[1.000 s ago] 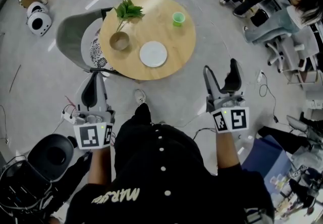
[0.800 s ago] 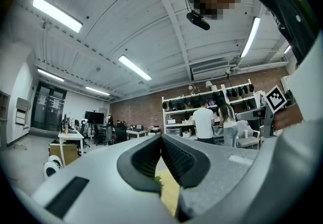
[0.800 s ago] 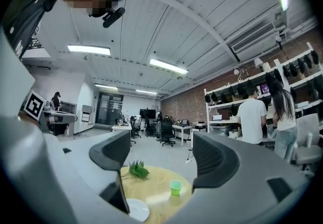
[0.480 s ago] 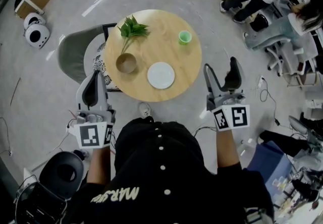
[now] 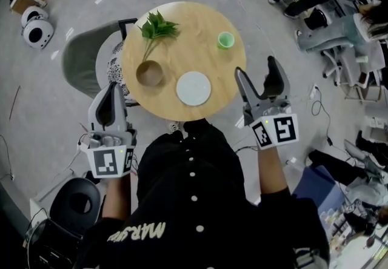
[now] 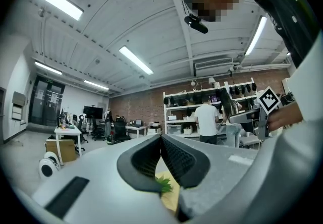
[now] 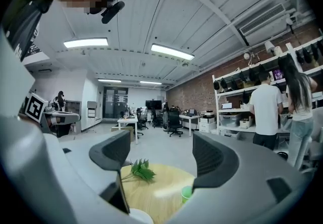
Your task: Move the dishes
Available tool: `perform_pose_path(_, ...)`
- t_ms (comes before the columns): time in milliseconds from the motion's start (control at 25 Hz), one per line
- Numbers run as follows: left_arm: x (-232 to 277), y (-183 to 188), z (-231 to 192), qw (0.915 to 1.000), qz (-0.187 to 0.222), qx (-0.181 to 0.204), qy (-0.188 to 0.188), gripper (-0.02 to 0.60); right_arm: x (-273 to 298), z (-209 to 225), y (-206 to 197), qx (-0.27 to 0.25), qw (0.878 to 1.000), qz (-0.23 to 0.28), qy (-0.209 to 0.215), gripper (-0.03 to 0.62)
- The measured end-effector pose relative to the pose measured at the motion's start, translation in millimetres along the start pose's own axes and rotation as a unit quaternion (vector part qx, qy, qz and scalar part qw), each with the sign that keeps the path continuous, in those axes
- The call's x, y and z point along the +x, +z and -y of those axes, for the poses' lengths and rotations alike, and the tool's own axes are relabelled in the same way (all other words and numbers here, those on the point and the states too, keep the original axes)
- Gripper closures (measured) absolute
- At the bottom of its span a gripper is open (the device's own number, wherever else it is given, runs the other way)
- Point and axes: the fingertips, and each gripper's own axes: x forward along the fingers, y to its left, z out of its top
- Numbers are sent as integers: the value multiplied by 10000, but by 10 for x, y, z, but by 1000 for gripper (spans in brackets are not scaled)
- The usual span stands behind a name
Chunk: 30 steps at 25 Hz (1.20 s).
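Note:
A round wooden table holds a white plate near its front edge, a brown bowl to the plate's left, a small green cup at the right and a leafy green sprig at the back. My left gripper hangs off the table's front left, jaws shut on nothing. My right gripper stands open and empty just off the table's right front edge. The right gripper view shows the plate, cup and sprig beyond its open jaws.
A grey chair with a patterned cushion stands against the table's left side. People and office chairs crowd the upper right. A black round unit sits on the floor at lower left, a white device farther back.
Both grippers have moved forward toward the table, which now lies right in front of the person. The jaws stand as before: left shut, right open.

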Motion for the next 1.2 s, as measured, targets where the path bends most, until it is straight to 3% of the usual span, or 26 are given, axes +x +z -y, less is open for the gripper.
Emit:
perform_pose_path(160, 133, 8, -31, 9996, -42, -45, 259, 578, 242, 33, -125, 124, 9992, -243, 300, 224)
perform_pose_path(320, 258, 21, 42, 9997, -42, 47, 225, 578, 481, 23, -280, 242, 9961, -524, 660, 224)
perform_pose_path(480, 255, -78, 81, 9992, -150, 145, 329, 578, 701, -69, -562, 326, 9906, -879, 995, 226)
perform_pose_path(600, 203, -193, 61, 9985, -312, 12, 460, 578, 870, -200, -812, 408, 9844, -1149, 1265, 226)
perform_pose_path(960, -33, -476, -77, 9942, -548, -87, 925, 578, 1377, -817, -1703, 714, 9548, -2070, 2011, 229)
perform_pose_path(1200, -143, -765, -124, 9910, -871, 2, 1017, 578, 1629, -1171, -2391, 910, 9302, -2697, 2316, 240)
